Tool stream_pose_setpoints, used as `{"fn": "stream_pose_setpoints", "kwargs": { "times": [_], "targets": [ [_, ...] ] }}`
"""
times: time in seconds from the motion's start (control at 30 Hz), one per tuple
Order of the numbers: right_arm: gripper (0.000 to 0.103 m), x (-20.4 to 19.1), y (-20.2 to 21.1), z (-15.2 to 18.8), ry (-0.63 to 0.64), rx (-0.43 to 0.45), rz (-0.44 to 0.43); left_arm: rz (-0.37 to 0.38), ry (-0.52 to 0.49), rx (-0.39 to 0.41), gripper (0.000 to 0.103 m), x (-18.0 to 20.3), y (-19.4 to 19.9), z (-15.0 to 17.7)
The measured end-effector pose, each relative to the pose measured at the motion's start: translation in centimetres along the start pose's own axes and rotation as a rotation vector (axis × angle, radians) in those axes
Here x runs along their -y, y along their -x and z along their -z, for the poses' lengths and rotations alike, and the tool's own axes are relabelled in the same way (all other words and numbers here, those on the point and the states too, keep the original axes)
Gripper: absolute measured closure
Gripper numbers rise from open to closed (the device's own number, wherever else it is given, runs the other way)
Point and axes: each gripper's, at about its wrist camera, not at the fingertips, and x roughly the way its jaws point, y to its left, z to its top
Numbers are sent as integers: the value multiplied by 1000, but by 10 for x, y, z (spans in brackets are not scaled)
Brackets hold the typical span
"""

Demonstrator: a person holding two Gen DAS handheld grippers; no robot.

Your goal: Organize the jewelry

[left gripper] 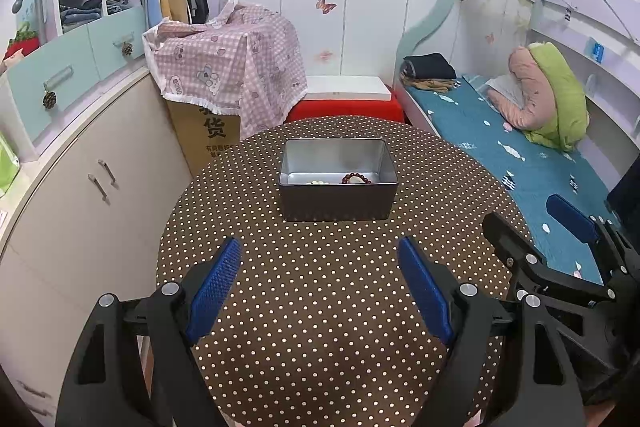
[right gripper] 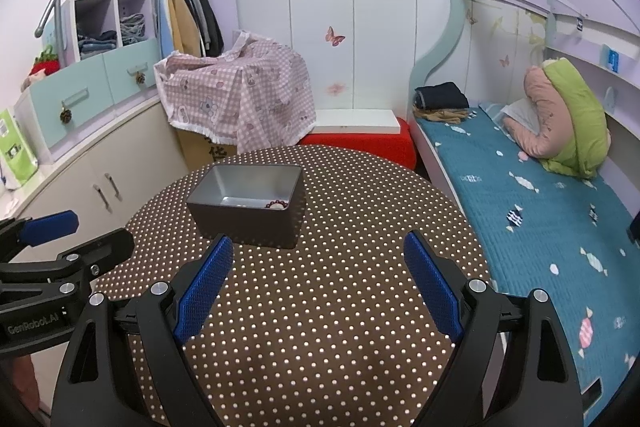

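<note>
My left gripper (left gripper: 320, 291) and right gripper (right gripper: 318, 285) both hover above the polka-dot table (left gripper: 320, 307) with blue pads spread wide, nothing between them. The metal tin (left gripper: 338, 179) stands ahead near the table's middle; inside it, against the near wall, lie a dark-red bead bracelet (left gripper: 358, 179) and a pale piece (left gripper: 316, 182) too small to identify

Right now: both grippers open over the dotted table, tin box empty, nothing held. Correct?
Not quite: the tin box is not empty. The left wrist view shows a dark red bead bracelet and a pale piece on its floor. The rest holds: left gripper and right gripper are open over the dotted table, holding nothing.
</note>
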Motion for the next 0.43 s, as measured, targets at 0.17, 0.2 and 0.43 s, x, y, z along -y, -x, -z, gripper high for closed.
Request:
{"fn": "stream_pose_setpoints", "kwargs": {
  "times": [0.17,0.2,0.43],
  "targets": [
    [19,1,0,-3,3,-1,5,-6,1,-4,23,3,1,1],
    [19,3,1,-2,3,-1,9,-14,3,-3,19,3,2,1],
    [19,7,3,-6,0,-8,14,-7,9,-3,13,2,3,1]
  ]
}}
